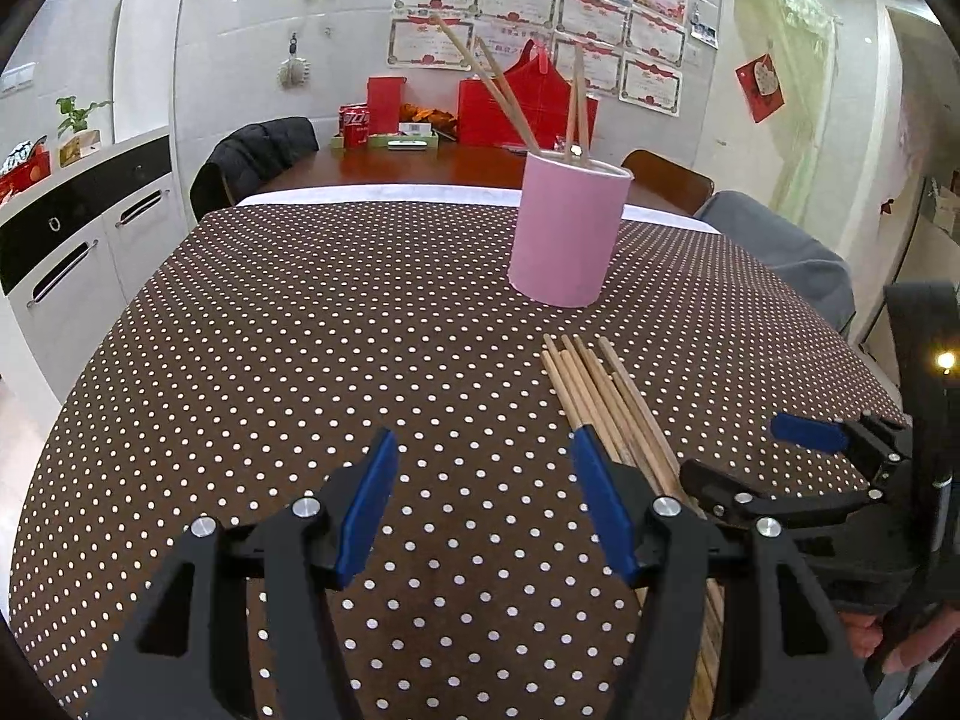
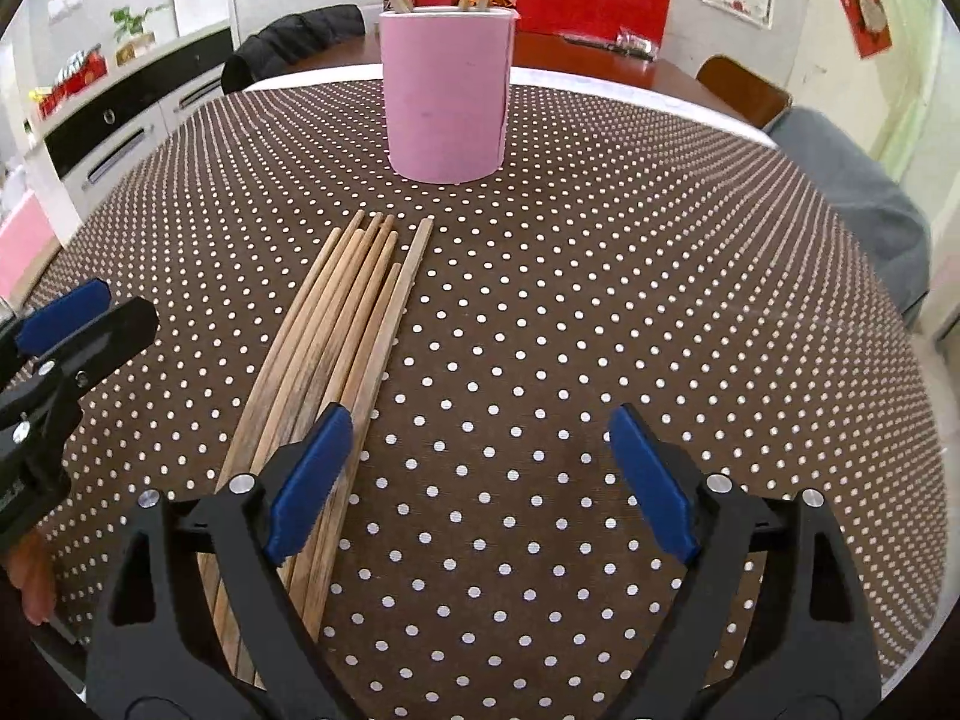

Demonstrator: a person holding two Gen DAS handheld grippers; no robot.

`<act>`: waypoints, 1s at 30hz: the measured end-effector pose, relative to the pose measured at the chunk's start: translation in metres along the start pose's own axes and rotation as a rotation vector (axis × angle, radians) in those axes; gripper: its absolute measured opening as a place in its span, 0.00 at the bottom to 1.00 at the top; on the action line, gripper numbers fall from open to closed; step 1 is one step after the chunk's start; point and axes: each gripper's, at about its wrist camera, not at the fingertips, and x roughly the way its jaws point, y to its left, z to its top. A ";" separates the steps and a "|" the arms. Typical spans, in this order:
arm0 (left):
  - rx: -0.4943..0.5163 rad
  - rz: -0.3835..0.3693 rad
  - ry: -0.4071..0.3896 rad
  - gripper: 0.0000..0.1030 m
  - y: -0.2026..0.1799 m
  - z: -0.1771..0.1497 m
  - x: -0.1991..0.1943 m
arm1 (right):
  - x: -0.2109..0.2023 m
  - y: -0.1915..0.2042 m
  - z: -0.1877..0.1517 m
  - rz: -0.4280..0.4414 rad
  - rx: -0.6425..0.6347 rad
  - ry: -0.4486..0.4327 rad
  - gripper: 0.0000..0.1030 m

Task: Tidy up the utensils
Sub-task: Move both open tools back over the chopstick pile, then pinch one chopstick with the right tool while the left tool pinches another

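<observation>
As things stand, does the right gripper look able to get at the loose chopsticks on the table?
Probably yes. The right gripper is open and empty, and the chopsticks lie just beside its left finger on the dotted tablecloth, nothing covering them. The left gripper hovers close on their other side, which could crowd it.

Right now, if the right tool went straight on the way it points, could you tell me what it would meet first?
Probably the bare dotted tablecloth. The right tool points down at the cloth, its open jaws empty. The loose chopsticks lie just left of that line, and the pink holder stands farther back, though depth is hard to judge.
</observation>
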 end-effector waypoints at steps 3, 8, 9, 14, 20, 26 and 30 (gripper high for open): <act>0.001 -0.010 0.007 0.59 -0.002 -0.001 0.001 | 0.002 0.008 0.003 -0.028 -0.030 0.005 0.83; -0.030 -0.020 0.021 0.59 0.001 -0.004 0.002 | 0.019 -0.003 0.010 0.031 0.048 0.103 0.83; -0.034 -0.019 0.024 0.59 0.002 -0.005 0.002 | 0.019 -0.002 0.011 0.033 0.033 0.108 0.83; -0.040 -0.019 0.052 0.59 0.001 -0.008 0.005 | 0.013 -0.004 0.003 0.047 0.020 0.048 0.16; -0.059 -0.050 0.119 0.59 -0.007 -0.008 0.014 | 0.020 -0.020 0.001 0.151 0.052 0.028 0.06; -0.056 -0.041 0.175 0.59 -0.016 -0.006 0.026 | 0.016 -0.044 -0.002 0.241 0.129 0.028 0.06; -0.052 -0.016 0.197 0.59 -0.020 -0.002 0.032 | 0.017 -0.058 -0.005 0.287 0.195 0.026 0.06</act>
